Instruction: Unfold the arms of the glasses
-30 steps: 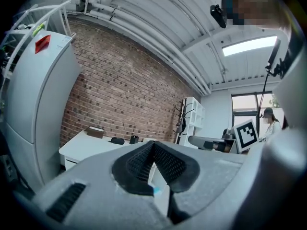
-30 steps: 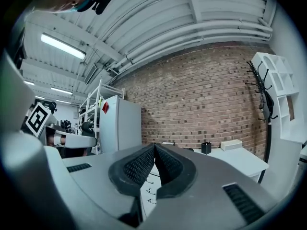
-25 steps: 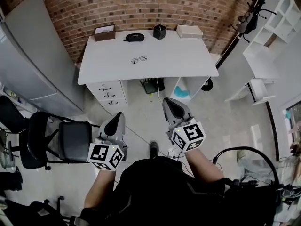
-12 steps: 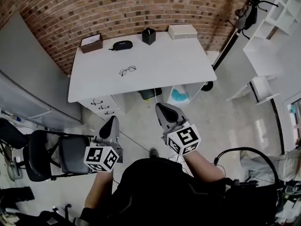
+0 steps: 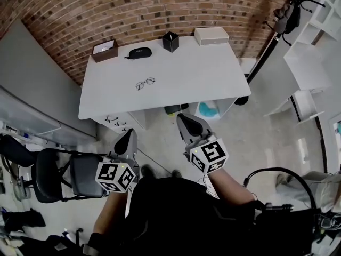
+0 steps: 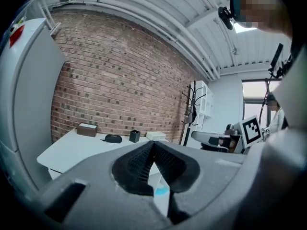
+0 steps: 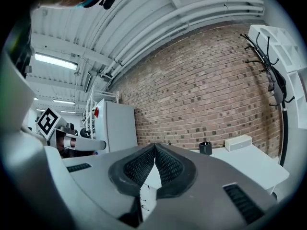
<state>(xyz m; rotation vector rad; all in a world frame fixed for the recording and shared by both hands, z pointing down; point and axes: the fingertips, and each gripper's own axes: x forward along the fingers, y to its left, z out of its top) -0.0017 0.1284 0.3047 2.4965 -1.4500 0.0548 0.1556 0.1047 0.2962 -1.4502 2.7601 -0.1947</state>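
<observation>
glasses ahead on the desk, both tongs closed and empty

the left tongs and right tongs are pressed together, holding nothing, over the floor before the white desk. the thin dark-framed glasses lie ahead between them, a little to the left, long axis across the desk, well apart from both. nothing blocks the way. behind them are a black oval case and a black square cup.

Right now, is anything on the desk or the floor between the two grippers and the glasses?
Nothing visible. The glasses lie alone on the bare desk, and only open floor separates it from the left gripper and right gripper, both shut and empty. The black case sits behind the glasses, by the wall.
</observation>
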